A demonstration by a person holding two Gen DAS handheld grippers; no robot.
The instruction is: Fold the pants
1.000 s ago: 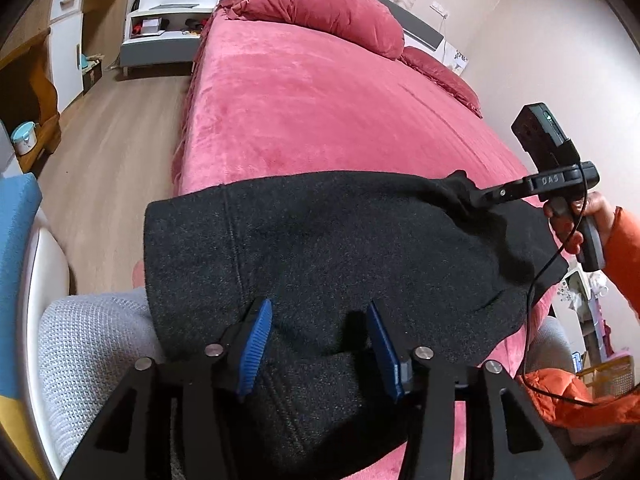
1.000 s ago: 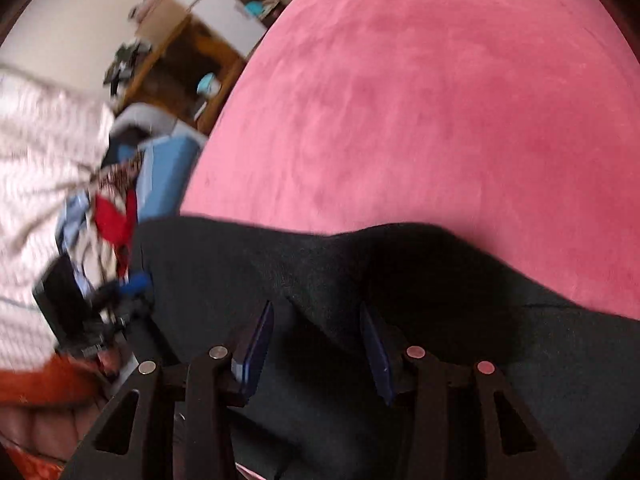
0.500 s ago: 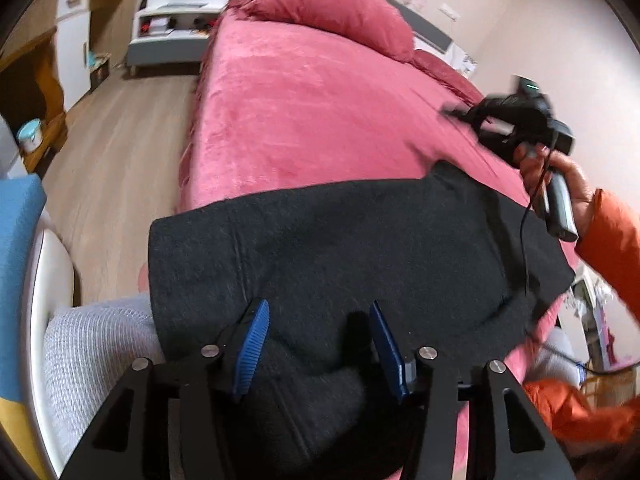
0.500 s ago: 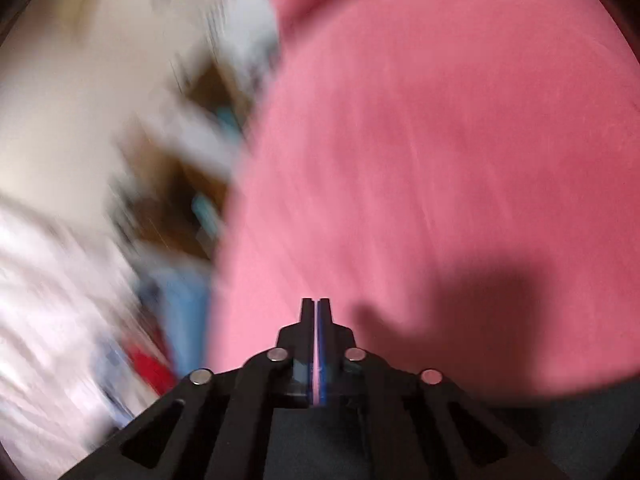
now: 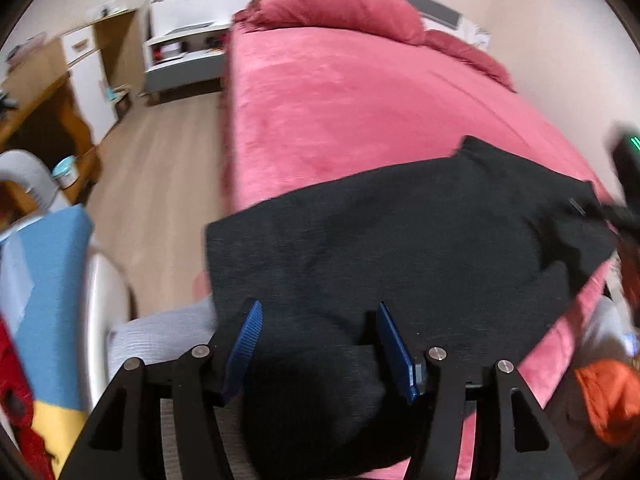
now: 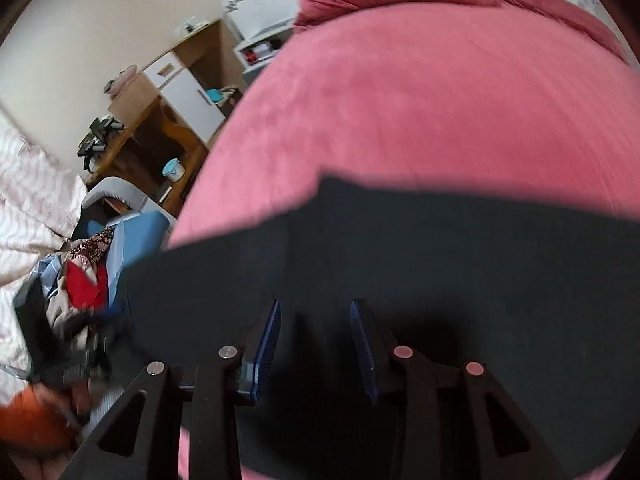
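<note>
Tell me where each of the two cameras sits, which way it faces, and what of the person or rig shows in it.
Left wrist view: sits on the left gripper, angled down along its opening blue fingers at the black pants on the pink bed; the right gripper and an orange sleeve show at the right edge.
Right wrist view: sits on the right gripper, jaws opening over the pants, facing the bed and the desk; the left gripper shows blurred at lower left.
Shared: pants, bed, pillow.

a home bedroom: a bed (image 5: 360,92) with pink cover and pillow (image 5: 340,4), wooden cupboard (image 5: 92,68), wood floor (image 5: 172,152), clothes heaped on a chair (image 6: 92,256).
</note>
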